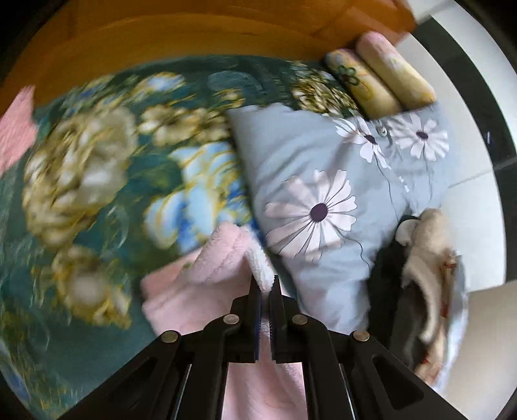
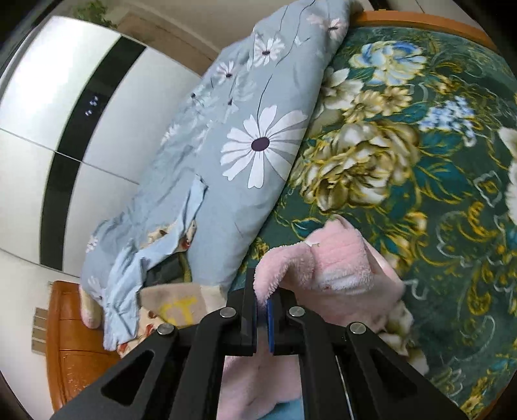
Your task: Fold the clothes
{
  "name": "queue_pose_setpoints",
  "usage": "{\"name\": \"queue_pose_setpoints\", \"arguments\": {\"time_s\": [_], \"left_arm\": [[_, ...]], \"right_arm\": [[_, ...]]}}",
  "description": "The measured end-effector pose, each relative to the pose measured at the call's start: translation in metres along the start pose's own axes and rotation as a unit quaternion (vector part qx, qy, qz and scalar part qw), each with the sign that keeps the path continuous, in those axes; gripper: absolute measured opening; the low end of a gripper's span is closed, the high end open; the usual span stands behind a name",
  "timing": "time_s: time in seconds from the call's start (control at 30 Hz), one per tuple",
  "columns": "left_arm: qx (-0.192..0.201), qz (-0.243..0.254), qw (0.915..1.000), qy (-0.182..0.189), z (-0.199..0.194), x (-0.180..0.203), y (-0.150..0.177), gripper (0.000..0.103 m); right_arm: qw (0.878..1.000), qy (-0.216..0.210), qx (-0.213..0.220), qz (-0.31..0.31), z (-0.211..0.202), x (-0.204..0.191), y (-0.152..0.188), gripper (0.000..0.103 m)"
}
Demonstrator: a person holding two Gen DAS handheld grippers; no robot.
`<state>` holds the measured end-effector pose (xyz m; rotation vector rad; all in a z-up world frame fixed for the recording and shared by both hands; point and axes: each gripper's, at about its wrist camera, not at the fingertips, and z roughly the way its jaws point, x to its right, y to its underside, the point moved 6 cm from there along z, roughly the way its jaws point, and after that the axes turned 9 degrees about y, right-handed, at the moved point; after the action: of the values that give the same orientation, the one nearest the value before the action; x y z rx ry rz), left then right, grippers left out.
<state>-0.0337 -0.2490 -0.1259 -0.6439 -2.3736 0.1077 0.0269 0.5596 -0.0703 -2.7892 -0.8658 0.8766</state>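
A fluffy pink garment (image 1: 206, 274) with a white fleecy lining lies on the green flowered bedspread (image 1: 97, 168). My left gripper (image 1: 265, 286) is shut on an edge of it, and the cloth runs down between the black fingers (image 1: 255, 310). In the right wrist view the same pink garment (image 2: 342, 265) bunches up over my right gripper (image 2: 262, 290), which is shut on its fleecy edge. The rest of the garment hangs below both grippers, partly hidden by the arms.
A pale blue duvet with white daisies (image 1: 323, 181) (image 2: 232, 155) is heaped beside the garment. Two rolled yellow pillows (image 1: 378, 77) lie at the wooden headboard (image 1: 194, 29). A pile of other clothes (image 1: 426, 268) sits at the bed's edge. A white wardrobe (image 2: 80, 129) and wooden nightstand (image 2: 74, 349) stand beyond.
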Motion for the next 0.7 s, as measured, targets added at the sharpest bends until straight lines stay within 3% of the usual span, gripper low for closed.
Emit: {"name": "queue_pose_setpoints", "arguments": {"time_s": [0.2, 0.23, 0.37, 0.4, 0.47, 0.5, 0.53, 0.57, 0.7], "left_arm": [[-0.038, -0.007, 0.997, -0.067, 0.075, -0.005, -0.012, 0.004], [-0.038, -0.017, 0.9969, -0.067, 0.078, -0.008, -0.011, 0.004], [-0.068, -0.046, 0.9967, 0.002, 0.089, -0.011, -0.008, 0.009], [-0.074, -0.039, 0.9963, 0.019, 0.087, -0.01, -0.008, 0.016], [-0.067, -0.032, 0.9952, 0.063, 0.069, -0.011, -0.01, 0.04], [-0.06, -0.031, 0.9942, 0.083, 0.058, -0.014, -0.011, 0.056], [-0.045, -0.036, 0.9938, 0.095, 0.045, -0.022, -0.01, 0.062], [-0.028, -0.04, 0.9939, 0.099, 0.033, -0.032, -0.009, 0.063], [-0.009, -0.048, 0.9988, 0.011, 0.013, -0.101, 0.012, 0.063]], "right_arm": [[0.999, 0.038, -0.028, -0.021, 0.042, -0.031, -0.008, 0.005], [0.998, 0.044, -0.031, -0.024, 0.046, -0.034, -0.008, 0.005], [0.997, 0.057, -0.035, -0.033, 0.059, -0.04, -0.007, 0.008], [0.997, 0.061, -0.036, -0.036, 0.062, -0.04, -0.007, 0.011], [0.997, 0.064, -0.034, -0.038, 0.065, -0.038, -0.006, 0.032], [0.997, 0.054, -0.027, -0.038, 0.064, -0.039, -0.006, 0.051], [0.998, 0.037, -0.021, -0.039, 0.062, -0.039, -0.004, 0.056], [0.999, 0.021, -0.018, -0.041, 0.06, -0.039, -0.002, 0.056], [1.0, -0.009, -0.009, -0.028, 0.048, -0.017, 0.012, 0.057]]}}
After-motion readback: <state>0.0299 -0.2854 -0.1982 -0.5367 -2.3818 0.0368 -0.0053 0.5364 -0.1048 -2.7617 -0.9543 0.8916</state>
